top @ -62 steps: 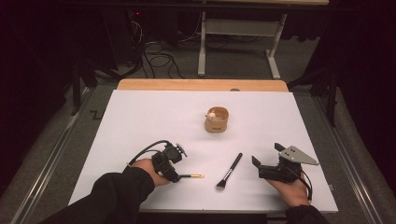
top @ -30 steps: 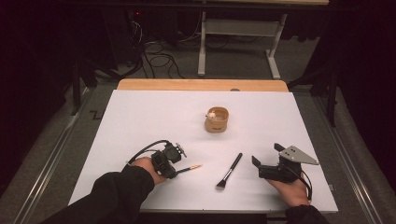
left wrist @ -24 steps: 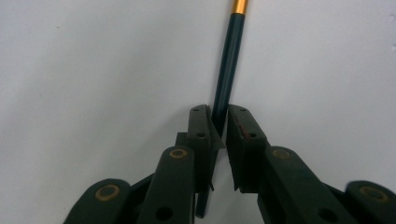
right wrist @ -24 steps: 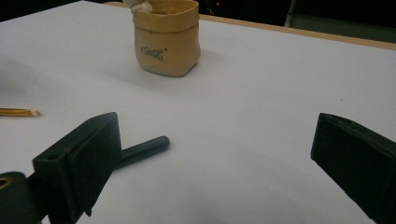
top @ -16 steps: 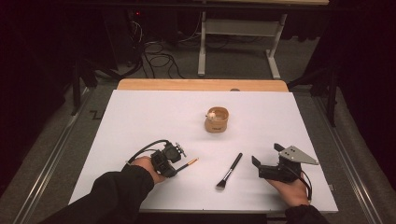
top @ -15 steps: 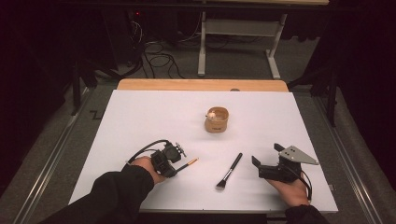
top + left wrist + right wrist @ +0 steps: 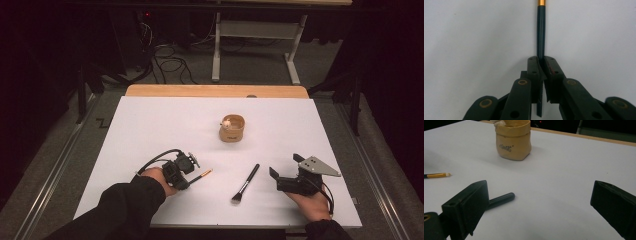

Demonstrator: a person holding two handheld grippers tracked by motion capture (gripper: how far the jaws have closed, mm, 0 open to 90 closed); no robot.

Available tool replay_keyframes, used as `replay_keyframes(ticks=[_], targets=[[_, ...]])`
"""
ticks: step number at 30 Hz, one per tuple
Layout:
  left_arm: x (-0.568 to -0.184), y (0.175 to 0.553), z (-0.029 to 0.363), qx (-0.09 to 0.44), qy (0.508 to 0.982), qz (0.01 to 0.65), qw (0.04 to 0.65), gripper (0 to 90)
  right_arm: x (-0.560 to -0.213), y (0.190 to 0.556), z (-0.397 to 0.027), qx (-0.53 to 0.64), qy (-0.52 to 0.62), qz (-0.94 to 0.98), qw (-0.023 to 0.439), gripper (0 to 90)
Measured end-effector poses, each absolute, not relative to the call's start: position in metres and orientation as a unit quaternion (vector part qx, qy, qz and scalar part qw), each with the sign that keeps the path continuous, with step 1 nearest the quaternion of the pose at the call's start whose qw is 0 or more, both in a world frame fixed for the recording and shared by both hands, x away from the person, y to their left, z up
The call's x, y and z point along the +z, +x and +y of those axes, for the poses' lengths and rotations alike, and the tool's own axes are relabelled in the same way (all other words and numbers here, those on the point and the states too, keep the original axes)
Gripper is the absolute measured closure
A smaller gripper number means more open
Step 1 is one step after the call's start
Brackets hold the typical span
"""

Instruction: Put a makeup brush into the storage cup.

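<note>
The left gripper (image 7: 189,176) has its jaws clamped on the dark shaft of a slim makeup brush (image 7: 540,37). They have just closed onto it. In the left gripper view the shaft runs straight up between the pads, and its gold ferrule (image 7: 541,2) is cut off by the top edge, so the tip cannot be made out there. The lower end of the shaft passes down between the jaws and is partly hidden by them. In the high view the gold end (image 7: 204,175) pokes out to the right of the gripper, low over the white table top (image 7: 150,130), and whether it touches the surface cannot be told. The person's dark sleeve (image 7: 125,205) covers the near left corner of the table.

The right gripper (image 7: 282,179) rests near the front right corner, its jaws wide apart with nothing between them. In its own view the left jaw hides most of a black-handled powder brush (image 7: 500,200), leaving just the rounded handle end in sight. In the high view that brush (image 7: 246,182) lies flat between the two grippers, well apart from both.

A tan pouch (image 7: 232,128) stands upright near the middle of the table, something pale peeking over its rim, too small to identify. The far half of the table and its left side are open.
</note>
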State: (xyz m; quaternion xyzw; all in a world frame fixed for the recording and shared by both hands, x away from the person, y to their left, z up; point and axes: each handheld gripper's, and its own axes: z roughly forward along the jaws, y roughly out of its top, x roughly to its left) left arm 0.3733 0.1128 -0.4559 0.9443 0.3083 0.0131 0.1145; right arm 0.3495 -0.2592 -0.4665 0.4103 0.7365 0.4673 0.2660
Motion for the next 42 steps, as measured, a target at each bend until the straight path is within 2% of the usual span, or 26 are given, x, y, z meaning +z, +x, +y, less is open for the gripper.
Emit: replay_keyframes(ticks=[14, 33, 42], targets=[[-0.454, 0.377, 0.121, -0.003, 0.937, 0.324, 0.130, 84.3, -0.467, 0.350, -0.260, 0.468, 0.411, 0.736, 0.266, 2.8], [-0.443, 0.394, 0.188, 0.027, 0.891, 0.433, 0.137, 84.2, -0.467, 0.350, -0.259, 0.468, 0.411, 0.736, 0.266, 2.8], [-0.441, 0.395, 0.199, 0.034, 0.882, 0.446, 0.148, 84.2, -0.467, 0.350, -0.259, 0.466, 0.412, 0.736, 0.266, 2.8]])
